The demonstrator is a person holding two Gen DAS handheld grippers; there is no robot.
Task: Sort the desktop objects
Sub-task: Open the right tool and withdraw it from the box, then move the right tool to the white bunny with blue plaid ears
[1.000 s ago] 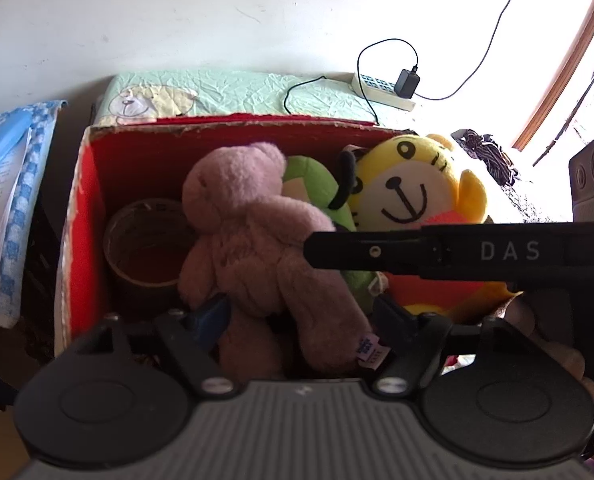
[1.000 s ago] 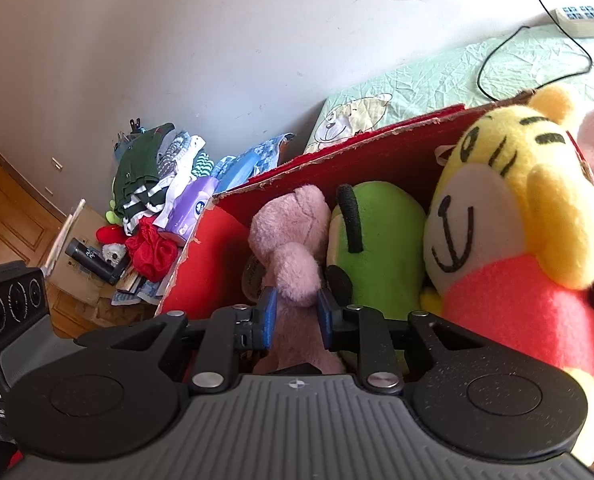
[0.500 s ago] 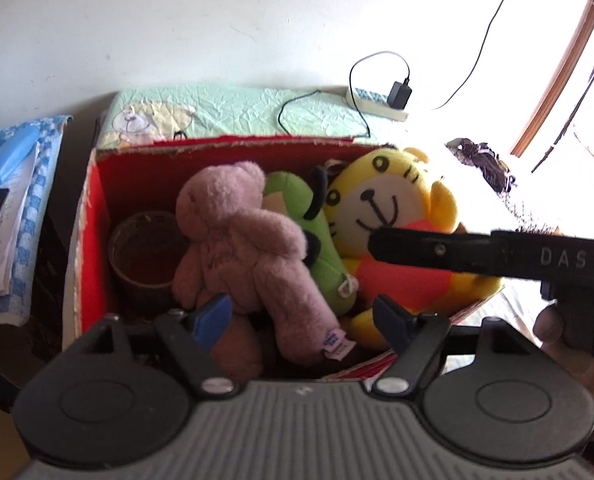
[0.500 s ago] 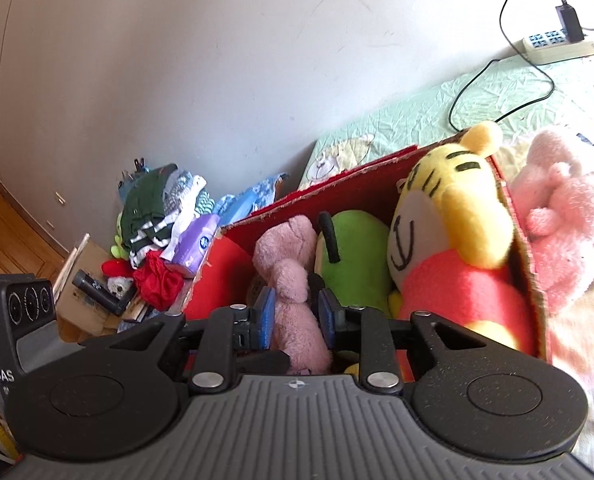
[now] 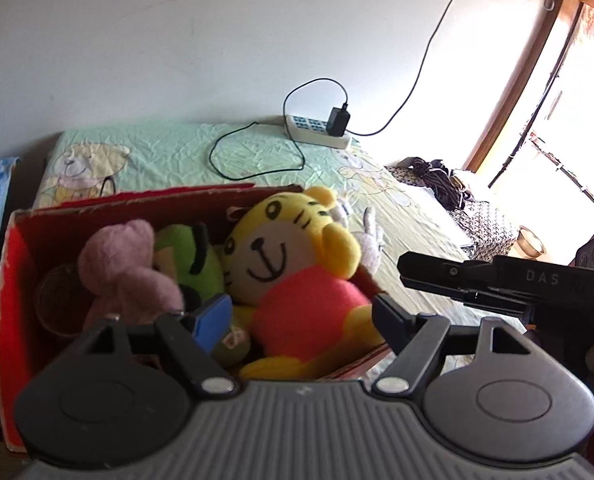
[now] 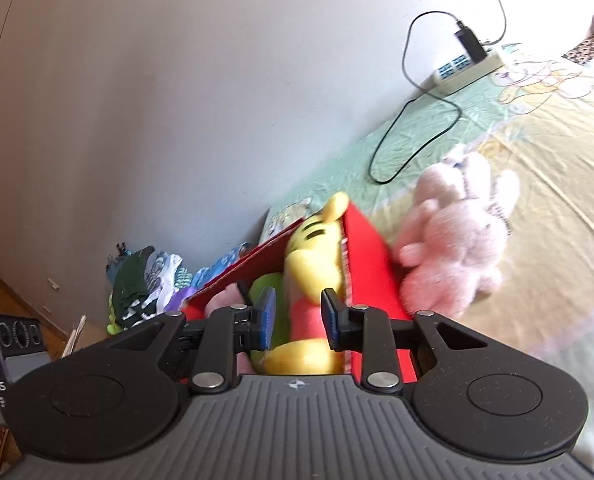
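Toys on a cartoon bedsheet by a white wall

Yellow plush tiger (image 5: pixel 293 264) sits in the red cardboard box (image 5: pixel 13 280), frame centre; both grippers' fingers open, empty; right gripper (image 5: pixel 497 280) reads "DAS".

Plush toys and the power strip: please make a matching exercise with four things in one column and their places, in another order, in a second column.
Things:
1. yellow tiger plush
2. light pink plush
3. power strip
4. green plush

Places:
A. on the bedsheet by the wall
B. in the red box, between the mauve bear and the tiger
C. outside the box, against its side
D. in the box, at its right end

Pairs: 1-D, 2-C, 3-A, 4-B
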